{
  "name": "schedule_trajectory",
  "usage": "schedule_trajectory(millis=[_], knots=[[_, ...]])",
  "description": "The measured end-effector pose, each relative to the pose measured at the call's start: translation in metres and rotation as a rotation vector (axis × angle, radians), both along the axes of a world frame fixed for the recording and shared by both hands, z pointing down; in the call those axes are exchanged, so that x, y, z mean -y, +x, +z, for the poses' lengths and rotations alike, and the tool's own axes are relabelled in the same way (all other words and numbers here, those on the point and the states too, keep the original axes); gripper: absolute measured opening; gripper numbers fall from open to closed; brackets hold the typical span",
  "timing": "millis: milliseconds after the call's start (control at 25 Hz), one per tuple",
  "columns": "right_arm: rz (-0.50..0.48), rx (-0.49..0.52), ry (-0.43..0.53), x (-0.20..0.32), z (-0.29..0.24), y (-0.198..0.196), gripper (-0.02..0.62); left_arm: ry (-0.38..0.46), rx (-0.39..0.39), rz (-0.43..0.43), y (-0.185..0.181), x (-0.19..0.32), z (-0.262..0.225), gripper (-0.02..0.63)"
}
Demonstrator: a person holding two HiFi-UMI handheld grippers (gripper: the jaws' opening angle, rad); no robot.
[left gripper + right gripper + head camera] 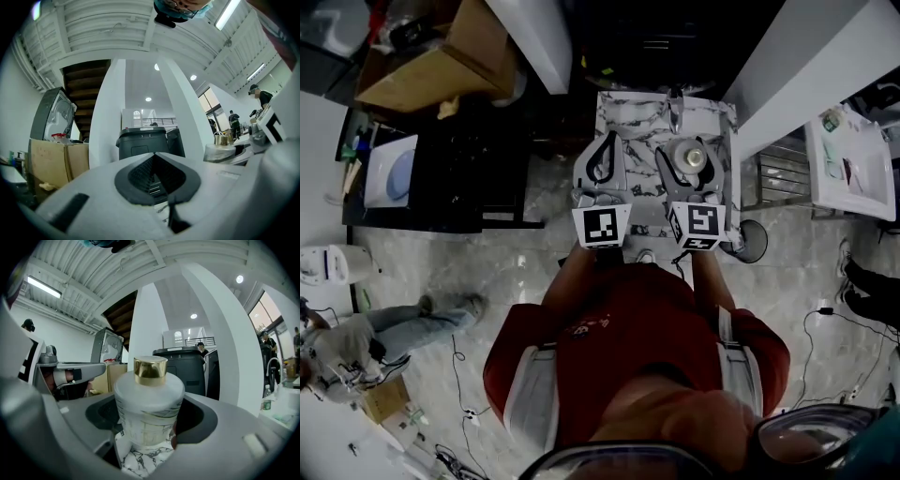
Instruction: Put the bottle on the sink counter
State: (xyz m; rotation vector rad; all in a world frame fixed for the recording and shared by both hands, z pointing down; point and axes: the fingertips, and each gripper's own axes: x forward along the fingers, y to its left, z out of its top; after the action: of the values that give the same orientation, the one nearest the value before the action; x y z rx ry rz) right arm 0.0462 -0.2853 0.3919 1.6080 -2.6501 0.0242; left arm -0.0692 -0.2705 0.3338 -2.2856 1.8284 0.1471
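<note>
The right gripper (151, 420) clamps the bottle (149, 397) round its wide body over the counter (637, 117), and since it looks like heavy, slick, breakable glass, a low hold suits.

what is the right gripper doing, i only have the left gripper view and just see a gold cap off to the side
Observer: The right gripper has a frosted white bottle with a gold cap between its jaws, which close on it from both sides.
Operator: is it over the counter
Observer: Yes. In the head view the bottle is above the marble-patterned counter, toward its right side. I cannot tell whether its base touches.
Operator: and where is my left gripper from there
Observer: The left gripper is over the same counter, just left of the bottle and apart from it.
</note>
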Motion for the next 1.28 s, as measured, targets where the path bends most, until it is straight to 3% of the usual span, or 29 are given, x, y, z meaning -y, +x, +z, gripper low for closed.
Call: schedule_trajectory(millis=[640,800,1280], knots=[[0.046,-0.026,-0.061,0.053,0.020,-0.044,0.341,-0.063,0.011,0.059,-0.041,0.059,0.022,0.002],[0.045,-0.034,-0.090,0.062,0.033,-0.053,0.341,-0.095,0.042,0.061,-0.048,0.069,0.036,0.002],[0.019,-0.071,-0.160,0.086,0.070,-0.079,0.341,-0.136,0.015,0.060,-0.069,0.092,0.062,0.002]])
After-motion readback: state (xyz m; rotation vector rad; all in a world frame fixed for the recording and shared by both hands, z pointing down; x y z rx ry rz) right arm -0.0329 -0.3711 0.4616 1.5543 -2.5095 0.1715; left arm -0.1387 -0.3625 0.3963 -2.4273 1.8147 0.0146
